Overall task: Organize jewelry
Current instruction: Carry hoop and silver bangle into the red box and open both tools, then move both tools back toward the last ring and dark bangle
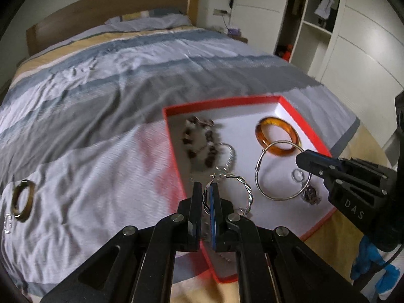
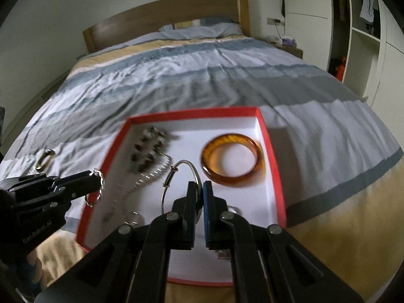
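Observation:
A red box [image 1: 222, 102] [image 2: 194, 113] with a white floor lies on the bed. In it are an amber bangle [image 1: 277, 136] [image 2: 233, 159], a dark bead bracelet [image 1: 202, 139] [image 2: 147, 149] and a silver chain [image 1: 228, 159] [image 2: 149, 176]. My left gripper [image 1: 207, 189] [image 2: 97, 178] is shut on a twisted silver hoop [image 1: 246, 189] [image 2: 101, 184] over the box's left edge. My right gripper [image 2: 199, 186] [image 1: 301, 157] is shut on a thin silver bangle [image 1: 260, 169] [image 2: 174, 174] above the box floor.
A brownish ring bangle [image 1: 22, 200] [image 2: 45, 160] and a small silver piece [image 1: 7, 223] lie on the striped duvet [image 1: 101, 80] left of the box. Small trinkets [image 1: 311, 193] lie in the box's near right corner. A wardrobe [image 1: 353, 38] stands at the right.

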`<state>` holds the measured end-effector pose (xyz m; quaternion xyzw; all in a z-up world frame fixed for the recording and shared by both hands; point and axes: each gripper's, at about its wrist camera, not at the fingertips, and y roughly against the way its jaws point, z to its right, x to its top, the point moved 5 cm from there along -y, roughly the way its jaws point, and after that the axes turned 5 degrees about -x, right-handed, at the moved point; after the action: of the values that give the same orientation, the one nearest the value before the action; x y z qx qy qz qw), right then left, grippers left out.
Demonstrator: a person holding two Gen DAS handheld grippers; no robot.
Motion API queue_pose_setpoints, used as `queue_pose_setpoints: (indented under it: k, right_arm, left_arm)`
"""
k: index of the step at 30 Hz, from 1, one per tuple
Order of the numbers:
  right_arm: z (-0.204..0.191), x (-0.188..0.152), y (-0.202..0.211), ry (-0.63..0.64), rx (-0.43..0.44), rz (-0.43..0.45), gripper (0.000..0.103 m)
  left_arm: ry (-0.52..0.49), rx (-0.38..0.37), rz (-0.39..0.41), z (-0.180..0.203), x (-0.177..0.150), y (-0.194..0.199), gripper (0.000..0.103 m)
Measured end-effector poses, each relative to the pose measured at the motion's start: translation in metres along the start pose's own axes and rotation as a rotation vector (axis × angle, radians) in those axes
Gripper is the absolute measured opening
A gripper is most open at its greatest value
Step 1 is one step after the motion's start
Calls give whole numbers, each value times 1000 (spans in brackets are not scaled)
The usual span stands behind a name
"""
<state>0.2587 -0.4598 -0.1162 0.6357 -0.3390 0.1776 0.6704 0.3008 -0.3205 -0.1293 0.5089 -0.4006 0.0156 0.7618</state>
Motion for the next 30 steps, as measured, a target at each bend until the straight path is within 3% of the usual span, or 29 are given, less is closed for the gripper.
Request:
queue_pose_setpoints:
  k: [5,14,18,22,27,30]
  right_arm:
    - [10,-6,-7,-11,-21,-17,4]
    - [21,-14,-9,-13,-52,-15,6]
    - [24,-14,-1,-19,-67,2,9]
    - [27,-13,11,-33,-71,21,27]
    - [31,-11,30,-48,-70,40,28]
    - [32,-9,48,-62,-71,55,28]
  left_arm:
    - [-22,6,-44,9,-12,-20,5]
    - [-47,44,-50,14,-11,-32,8]
    - [-33,28,-47,13,-10,-31,9]
    - [-18,15,-41,14,-9,-24,19]
    - [-7,11,-18,18,-9,-5,33]
    - [15,6,8,16,-10,15,33]
